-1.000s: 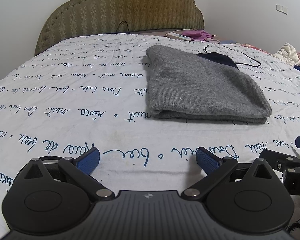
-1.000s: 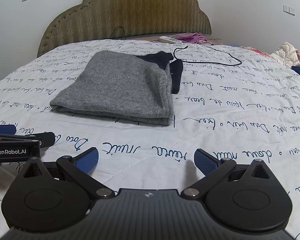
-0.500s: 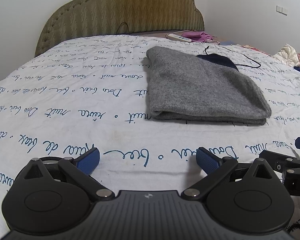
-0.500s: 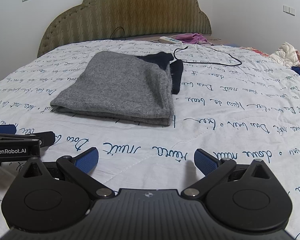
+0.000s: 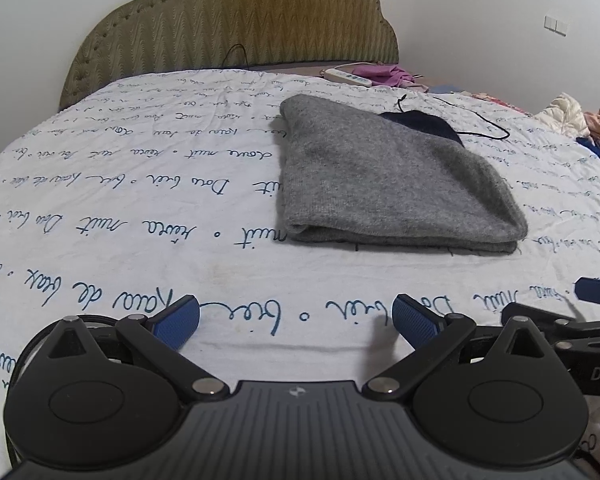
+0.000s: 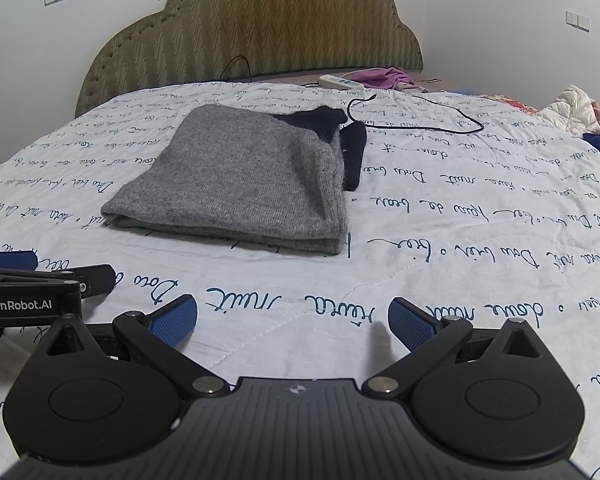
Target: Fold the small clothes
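A grey knit garment (image 5: 384,176) lies folded flat on the white script-printed bedspread (image 5: 140,208), with a dark navy part (image 5: 424,124) sticking out at its far side. It also shows in the right wrist view (image 6: 244,184), navy part (image 6: 340,136) at its far right. My left gripper (image 5: 296,320) is open and empty, low over the bedspread, short of the garment. My right gripper (image 6: 292,320) is open and empty too, near the garment's front edge. Each gripper shows at the edge of the other's view.
A padded olive headboard (image 6: 252,36) stands at the back. A white power strip (image 6: 340,80) and purple cloth (image 6: 384,78) lie by it. A black cable (image 6: 420,120) runs across the bedspread behind the garment. A heap of clothes (image 6: 580,112) lies far right.
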Available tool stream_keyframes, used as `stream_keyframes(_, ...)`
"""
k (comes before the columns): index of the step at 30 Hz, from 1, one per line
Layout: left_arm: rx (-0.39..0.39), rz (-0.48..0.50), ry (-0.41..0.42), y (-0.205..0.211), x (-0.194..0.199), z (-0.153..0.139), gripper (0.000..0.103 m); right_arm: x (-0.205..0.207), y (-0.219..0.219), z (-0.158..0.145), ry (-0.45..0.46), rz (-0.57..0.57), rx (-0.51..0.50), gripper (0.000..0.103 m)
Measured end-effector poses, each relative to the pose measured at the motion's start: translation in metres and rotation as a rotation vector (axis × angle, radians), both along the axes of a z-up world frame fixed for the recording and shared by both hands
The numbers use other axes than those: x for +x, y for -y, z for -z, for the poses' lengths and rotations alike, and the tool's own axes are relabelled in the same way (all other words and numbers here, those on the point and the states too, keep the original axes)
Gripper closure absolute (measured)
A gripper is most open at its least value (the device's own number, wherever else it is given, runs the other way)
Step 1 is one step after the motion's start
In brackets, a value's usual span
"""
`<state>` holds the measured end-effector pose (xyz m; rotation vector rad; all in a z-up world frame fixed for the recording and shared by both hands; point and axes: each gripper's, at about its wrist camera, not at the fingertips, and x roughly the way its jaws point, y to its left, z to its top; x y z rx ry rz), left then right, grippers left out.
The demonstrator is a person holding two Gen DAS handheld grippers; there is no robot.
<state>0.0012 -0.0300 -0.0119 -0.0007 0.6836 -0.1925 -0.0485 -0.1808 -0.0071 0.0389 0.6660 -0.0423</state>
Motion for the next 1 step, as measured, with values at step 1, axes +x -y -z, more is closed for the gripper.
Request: stream_keyframes(1,-0.007,0.009,-0.004,0.0,0.0002,-0.0009,0.0,0.0002,0.0001,0.0003,0.0,-0.002,0.002,0.0)
